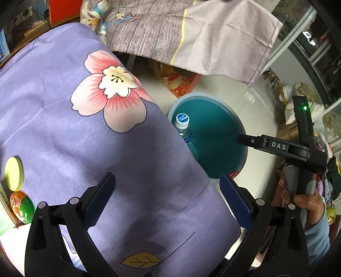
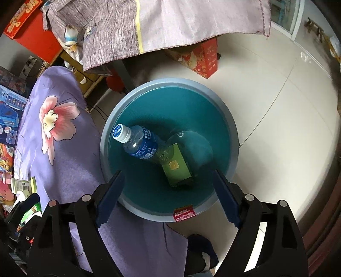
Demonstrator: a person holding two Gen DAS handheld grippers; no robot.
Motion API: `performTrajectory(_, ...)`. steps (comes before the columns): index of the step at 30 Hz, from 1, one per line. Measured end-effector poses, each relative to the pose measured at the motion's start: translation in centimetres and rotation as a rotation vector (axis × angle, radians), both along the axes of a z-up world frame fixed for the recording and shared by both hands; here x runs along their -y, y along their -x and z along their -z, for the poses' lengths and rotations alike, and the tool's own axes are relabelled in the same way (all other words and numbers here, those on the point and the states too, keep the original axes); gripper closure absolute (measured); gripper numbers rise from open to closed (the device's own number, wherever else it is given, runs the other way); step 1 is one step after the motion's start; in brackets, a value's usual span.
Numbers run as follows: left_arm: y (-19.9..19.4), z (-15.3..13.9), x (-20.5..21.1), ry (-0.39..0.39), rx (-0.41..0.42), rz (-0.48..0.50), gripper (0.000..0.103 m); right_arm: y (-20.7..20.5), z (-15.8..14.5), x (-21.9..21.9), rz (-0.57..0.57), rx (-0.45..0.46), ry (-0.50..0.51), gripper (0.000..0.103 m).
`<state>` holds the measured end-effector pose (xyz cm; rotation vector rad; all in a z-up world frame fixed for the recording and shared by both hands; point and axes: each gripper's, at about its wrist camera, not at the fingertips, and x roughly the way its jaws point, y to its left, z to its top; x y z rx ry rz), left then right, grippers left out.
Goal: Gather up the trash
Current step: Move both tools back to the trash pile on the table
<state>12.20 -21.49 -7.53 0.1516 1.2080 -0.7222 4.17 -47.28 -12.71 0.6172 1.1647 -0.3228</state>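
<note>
right gripper [image 2: 168, 196] spread wide over the bin, nothing between the 2 blue pads [image 2: 109, 197]. no earlier frame to compare. left gripper [image 1: 168, 201] likewise wide apart, empty, above the purple floral cloth [image 1: 106, 138]. tabletop under that cloth fully hidden.

near edge, left wrist view: yellow round lid [image 1: 13, 173] and a green-orange round tin [image 1: 22, 207] at the left border, both cut off by the frame; print on the tin not readable. person's hand [image 1: 307, 199] gripping the right tool's handle, only partly visible, blue sleeve below it.

teal bin [image 2: 221, 102] on the floor just beside the cloth's hanging edge; near rim partly covered by the gripper fingers, red sticker [image 2: 184, 213] on the rim, text too small to read. inside: 1 clear plastic bottle [image 2: 142, 142], blue label, white cap on, lying tilted with cap toward the cloth; its base rests on 1 green carton [image 2: 178, 168] lying on the bin floor. far end of the carton lost in shadow. in the left wrist view only the bottle's cap and shoulder visible, the rest hidden behind the cloth.

beyond the bin: red patterned box [image 2: 198, 59] on the tiles, top hidden under a hanging lilac cloth [image 2: 191, 19].
</note>
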Motion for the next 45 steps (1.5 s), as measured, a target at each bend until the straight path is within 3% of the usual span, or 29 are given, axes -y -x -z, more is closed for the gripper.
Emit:
performTrajectory(10,2.4,-1.2,-4.0,0.006,0.036,-0.029,0.005,0.7,-2.7,-4.2,-0.080,0.015,0.033,0.017)
performTrajectory(21,4.3,-3.9,-15.9,0.010,0.107,-0.189,0.005,-0.2,-4.6,-15.6,-0.306,0.025,0.053,0.017)
performTrajectory(34,8.4,-5.0,-31.7,-0.007,0.162,-0.422,0.004,1.3,-7.2,-35.5,-0.811,0.053,0.105,0.017)
performTrajectory(41,11.1,-3.5,-36.7,-0.015,0.156,-0.504,0.004,3.6,-8.0,-44.1,-1.061,0.115,0.169,0.017)
performTrajectory(43,11.6,-2.8,-38.2,-0.015,0.144,-0.528,0.004,4.1,-7.8,-46.0,-1.117,0.116,0.191,0.025)
performTrajectory(45,11.9,-2.1,-39.3,-0.015,0.134,-0.545,0.004,4.1,-7.1,-47.2,-1.158,0.093,0.206,0.040)
